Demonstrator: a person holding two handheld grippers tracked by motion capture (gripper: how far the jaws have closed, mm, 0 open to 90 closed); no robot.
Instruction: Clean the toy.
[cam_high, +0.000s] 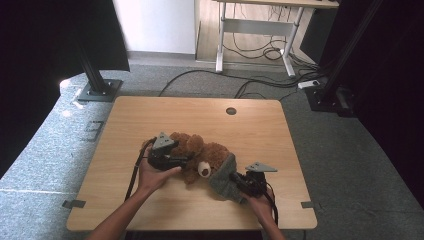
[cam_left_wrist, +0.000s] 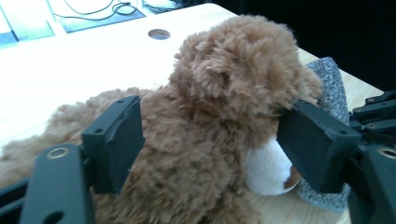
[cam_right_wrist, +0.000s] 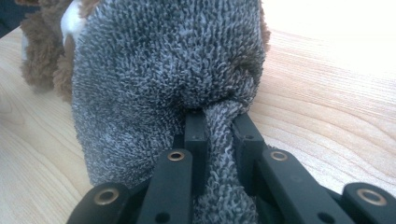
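A brown plush teddy bear (cam_high: 200, 152) lies on the wooden table (cam_high: 165, 115), near its middle, white muzzle toward the front. A grey knitted hat (cam_high: 224, 177) sits against its head. My left gripper (cam_high: 181, 161) reaches in from the left. In the left gripper view its jaws (cam_left_wrist: 212, 140) stand wide on either side of the bear (cam_left_wrist: 219, 107) at the neck, the pads just brushing fur. The hat (cam_left_wrist: 329, 79) shows behind the head there. My right gripper (cam_high: 237, 181) is shut on a bunched fold of the hat (cam_right_wrist: 163, 60), pinched between its jaws (cam_right_wrist: 219, 126). Brown fur (cam_right_wrist: 39, 51) peeks out at the hat's left edge.
A round cable hole (cam_high: 230, 110) sits near the table's far edge. On the floor beyond are black stand bases (cam_high: 99, 90), loose cables (cam_high: 260, 82) and a white desk frame (cam_high: 255, 30). Bare tabletop lies on all sides of the bear.
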